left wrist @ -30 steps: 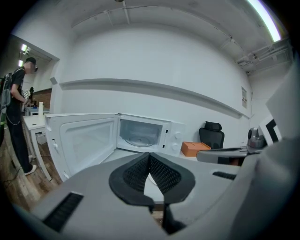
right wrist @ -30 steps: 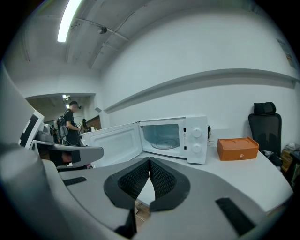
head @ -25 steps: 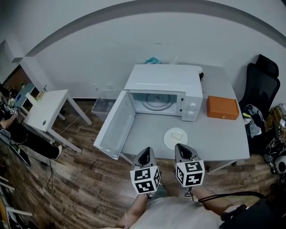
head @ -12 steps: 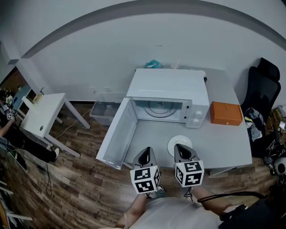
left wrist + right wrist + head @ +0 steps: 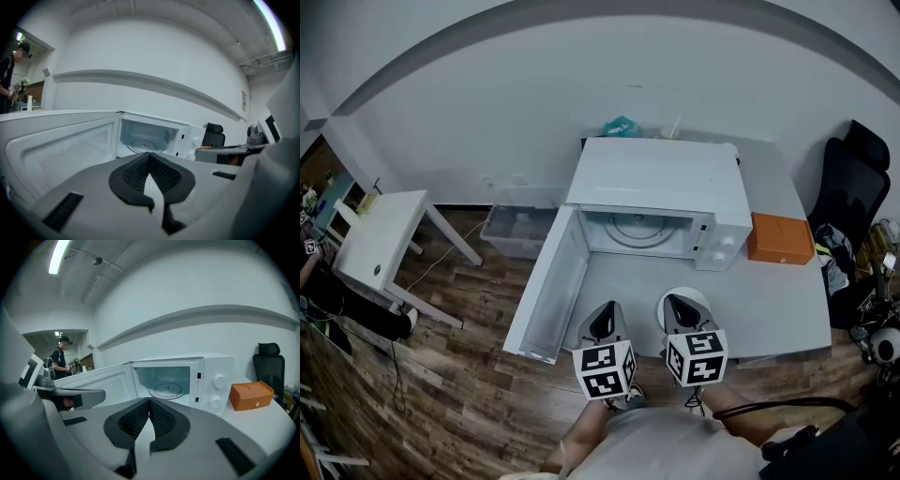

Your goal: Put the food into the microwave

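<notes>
Food, a pale piece on the round white plate (image 5: 701,300), lies near the front edge of the grey tabletop (image 5: 769,300), just ahead of the white microwave oven (image 5: 661,178). In the head view your right claw (image 5: 680,314) now covers the middle of the plate, so the piece itself is out of sight. A second ago the plate lay clear ahead of both claws; you have stepped in, and plate and oven have come closer. Both claws are closed with nothing between them, the left claw (image 5: 602,324) just beside the right. The oven's hinged door (image 5: 546,281) hangs wide past the tabletop's left edge, and the glass turntable (image 5: 166,389) is bare. The approach looks nearly done; the right claw would need to open before it can take the plate's rim.
</notes>
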`<action>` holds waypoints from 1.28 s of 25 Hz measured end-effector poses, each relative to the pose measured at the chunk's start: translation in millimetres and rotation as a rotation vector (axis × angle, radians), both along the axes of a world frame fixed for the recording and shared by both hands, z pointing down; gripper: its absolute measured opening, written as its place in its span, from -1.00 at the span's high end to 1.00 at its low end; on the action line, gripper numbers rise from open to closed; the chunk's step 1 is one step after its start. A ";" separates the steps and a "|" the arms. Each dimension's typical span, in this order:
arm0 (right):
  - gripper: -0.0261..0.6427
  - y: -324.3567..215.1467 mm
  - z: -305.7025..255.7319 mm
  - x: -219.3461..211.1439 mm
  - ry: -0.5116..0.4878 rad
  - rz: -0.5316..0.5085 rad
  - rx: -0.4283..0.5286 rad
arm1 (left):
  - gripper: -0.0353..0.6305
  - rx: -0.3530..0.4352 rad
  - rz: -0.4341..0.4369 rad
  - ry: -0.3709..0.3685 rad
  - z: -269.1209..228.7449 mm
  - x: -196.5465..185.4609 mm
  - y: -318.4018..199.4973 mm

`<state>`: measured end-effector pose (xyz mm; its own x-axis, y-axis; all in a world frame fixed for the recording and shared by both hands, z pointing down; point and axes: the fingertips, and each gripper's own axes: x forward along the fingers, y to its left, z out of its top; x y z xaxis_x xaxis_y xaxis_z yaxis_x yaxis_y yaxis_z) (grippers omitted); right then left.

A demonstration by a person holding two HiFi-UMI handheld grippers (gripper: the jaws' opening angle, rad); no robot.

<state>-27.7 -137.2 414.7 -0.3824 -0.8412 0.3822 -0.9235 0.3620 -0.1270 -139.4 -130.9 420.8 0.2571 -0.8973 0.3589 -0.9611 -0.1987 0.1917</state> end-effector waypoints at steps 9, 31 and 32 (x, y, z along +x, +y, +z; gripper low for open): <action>0.87 -27.6 4.4 3.9 -0.007 0.035 -0.015 | 0.89 -0.011 0.043 -0.006 3.9 6.3 -30.5; 0.87 -51.8 17.3 30.9 -0.004 0.006 -0.043 | 0.89 -0.056 0.061 0.006 18.5 47.0 -59.2; 0.87 -52.5 18.3 33.5 -0.005 0.014 -0.044 | 0.89 -0.055 0.075 0.010 18.5 51.1 -59.4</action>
<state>5.8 -189.7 433.1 -0.3725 -0.8289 0.4174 -0.9278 0.3430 -0.1469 -88.3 -190.4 439.3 0.3271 -0.8544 0.4038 -0.9417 -0.2594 0.2141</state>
